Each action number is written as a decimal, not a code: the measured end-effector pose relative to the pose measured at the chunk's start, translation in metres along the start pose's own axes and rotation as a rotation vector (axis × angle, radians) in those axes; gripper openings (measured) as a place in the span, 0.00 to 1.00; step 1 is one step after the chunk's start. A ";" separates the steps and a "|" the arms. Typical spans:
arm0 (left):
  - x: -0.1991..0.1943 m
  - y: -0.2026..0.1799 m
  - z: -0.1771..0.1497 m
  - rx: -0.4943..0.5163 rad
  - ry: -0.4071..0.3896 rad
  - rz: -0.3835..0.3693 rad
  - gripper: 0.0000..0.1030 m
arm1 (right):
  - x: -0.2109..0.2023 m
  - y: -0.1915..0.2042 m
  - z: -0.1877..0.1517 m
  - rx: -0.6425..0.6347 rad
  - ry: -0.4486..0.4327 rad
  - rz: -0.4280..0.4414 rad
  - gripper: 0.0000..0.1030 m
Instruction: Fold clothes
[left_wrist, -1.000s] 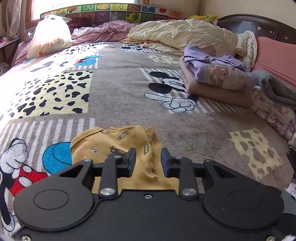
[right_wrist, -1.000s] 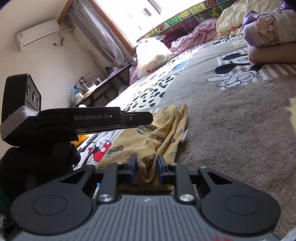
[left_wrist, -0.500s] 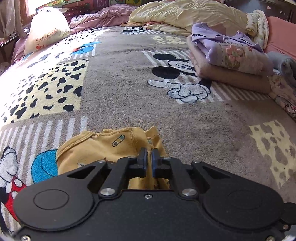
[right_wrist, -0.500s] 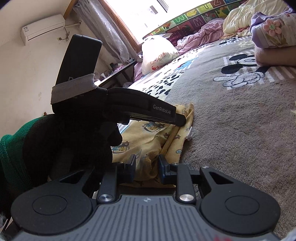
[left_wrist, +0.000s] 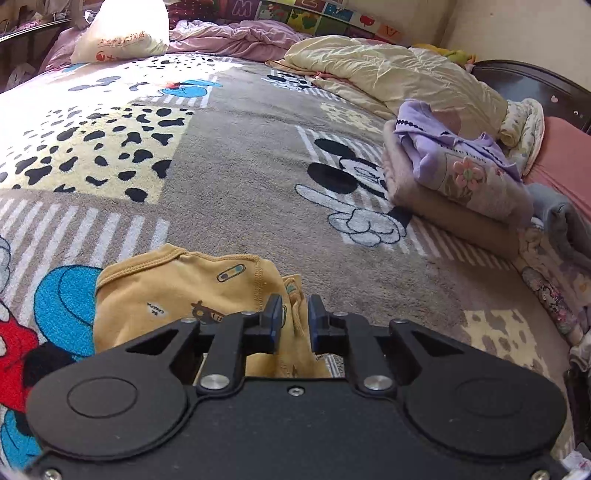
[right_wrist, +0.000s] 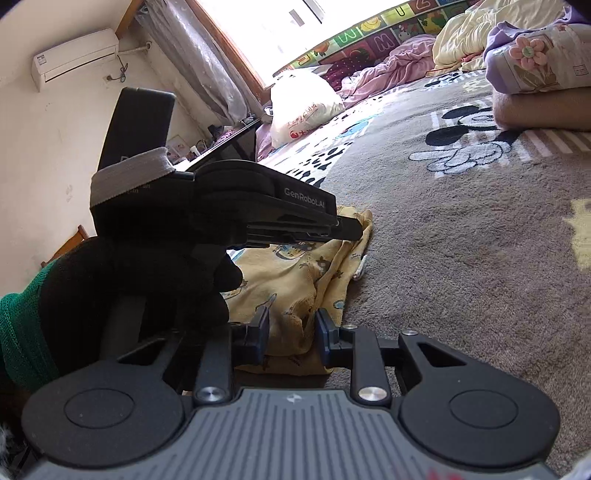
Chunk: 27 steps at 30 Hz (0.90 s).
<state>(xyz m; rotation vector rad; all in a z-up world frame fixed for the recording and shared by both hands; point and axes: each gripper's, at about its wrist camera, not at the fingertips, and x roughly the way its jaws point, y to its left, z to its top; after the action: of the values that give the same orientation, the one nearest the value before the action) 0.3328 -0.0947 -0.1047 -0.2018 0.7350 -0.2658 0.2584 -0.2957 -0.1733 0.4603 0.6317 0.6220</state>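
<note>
Left gripper (left_wrist: 293, 319) jaws apart, a fold of the yellow garment (left_wrist: 177, 295) bunched in the gap, no clamp. Right gripper (right_wrist: 291, 334) also apart, straddling the garment's near edge. Garment lies crumpled on the cartoon-print blanket (left_wrist: 240, 177), at 6 o'clock in both wrist views. In the right view the left gripper sits at 9 o'clock, held by a black-gloved hand (right_wrist: 140, 288). Folded stack of clothes (left_wrist: 454, 184) at 3 o'clock, well apart.
</note>
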 end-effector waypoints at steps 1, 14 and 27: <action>-0.014 0.007 -0.001 -0.018 -0.032 -0.003 0.11 | -0.001 -0.002 0.000 0.005 0.000 0.005 0.27; -0.038 0.020 -0.073 0.180 -0.051 0.000 0.11 | 0.000 -0.002 0.000 0.014 -0.030 0.020 0.16; -0.035 -0.007 -0.090 0.272 -0.119 0.026 0.19 | -0.027 -0.036 0.005 0.175 -0.127 -0.043 0.15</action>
<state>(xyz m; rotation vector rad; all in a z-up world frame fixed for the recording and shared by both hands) 0.2454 -0.0985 -0.1464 0.0498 0.5768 -0.3230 0.2586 -0.3405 -0.1791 0.6429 0.5760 0.4945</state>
